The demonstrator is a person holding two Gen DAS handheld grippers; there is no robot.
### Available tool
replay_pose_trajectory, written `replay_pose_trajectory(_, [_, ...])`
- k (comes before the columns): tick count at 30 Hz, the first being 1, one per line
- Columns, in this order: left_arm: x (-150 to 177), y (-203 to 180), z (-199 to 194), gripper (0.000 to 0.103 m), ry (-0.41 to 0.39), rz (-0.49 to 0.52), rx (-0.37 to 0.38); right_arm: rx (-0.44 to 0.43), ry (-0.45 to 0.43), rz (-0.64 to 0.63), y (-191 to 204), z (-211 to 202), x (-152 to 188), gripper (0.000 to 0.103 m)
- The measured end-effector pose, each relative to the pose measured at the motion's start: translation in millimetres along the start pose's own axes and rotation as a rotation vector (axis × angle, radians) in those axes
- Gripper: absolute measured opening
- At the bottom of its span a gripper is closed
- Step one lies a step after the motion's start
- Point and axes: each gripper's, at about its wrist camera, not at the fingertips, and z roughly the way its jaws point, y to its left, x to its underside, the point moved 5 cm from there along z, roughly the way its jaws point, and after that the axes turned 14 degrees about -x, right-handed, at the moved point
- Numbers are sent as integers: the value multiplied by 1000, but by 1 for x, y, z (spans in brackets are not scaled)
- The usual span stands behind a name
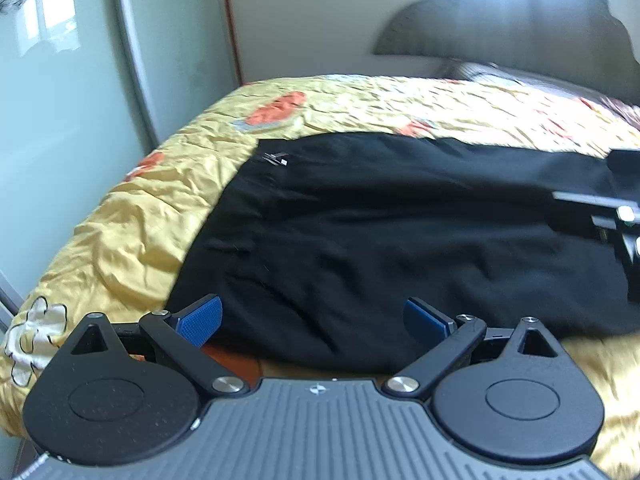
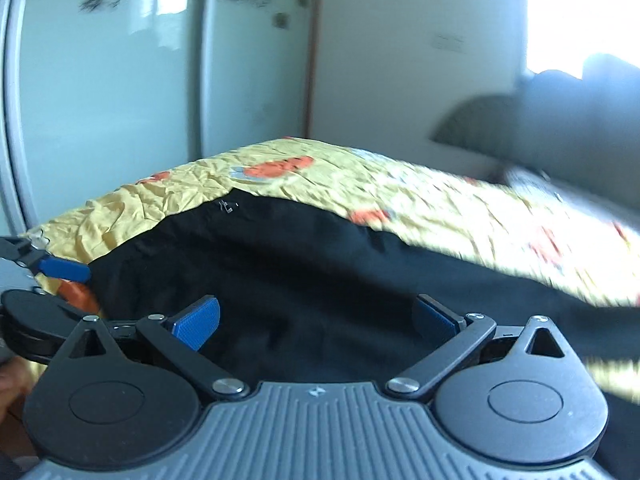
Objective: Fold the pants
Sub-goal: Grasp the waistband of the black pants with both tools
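Observation:
Black pants [image 1: 380, 232] lie spread across the yellow bedspread, with a small metal clasp [image 1: 276, 159] near their far left corner. My left gripper [image 1: 314, 320] is open and empty, its blue pads just above the pants' near edge. My right gripper [image 2: 316, 320] is open and empty over the pants [image 2: 300, 264]. The right gripper's body shows at the right edge of the left wrist view [image 1: 616, 208]. The left gripper's blue finger [image 2: 64, 270] shows at the left of the right wrist view.
The yellow bedspread [image 1: 132, 216] with orange and white flowers covers the bed. Pale green wardrobe doors [image 1: 72, 80] stand left of the bed. A dark headboard [image 1: 500, 24] and a pillow lie at the far right.

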Motion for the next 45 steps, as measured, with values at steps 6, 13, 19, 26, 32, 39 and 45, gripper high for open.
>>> replay_pose_trajectory(6, [-24, 19, 29, 98, 35, -83, -7, -150, 42, -72, -38, 72, -49, 103])
replay_pose_trajectory(13, [-46, 28, 58, 98, 83, -125, -2, -344, 146, -12, -94, 177, -86, 100])
replay_pose_trajectory(19, [-66, 26, 83, 98, 95, -122, -4, -420, 304, -26, -133, 266, -89, 66])
replay_pose_trajectory(26, [-94, 19, 121, 98, 144, -136, 23, -551, 362, -41, -150, 291, -85, 38])
replay_pose_trajectory(32, [-129, 23, 166, 97, 269, -324, 154, -497, 331, -166, -131, 273, -81, 7])
replay_pose_trajectory(39, [-162, 13, 219, 93, 520, -578, 402, -318, 193, -636, -56, 213, -57, 6])
replay_pose_trajectory(45, [-174, -3, 244, 77, 624, -644, 461, -238, 139, -830, -28, 192, -36, 6])
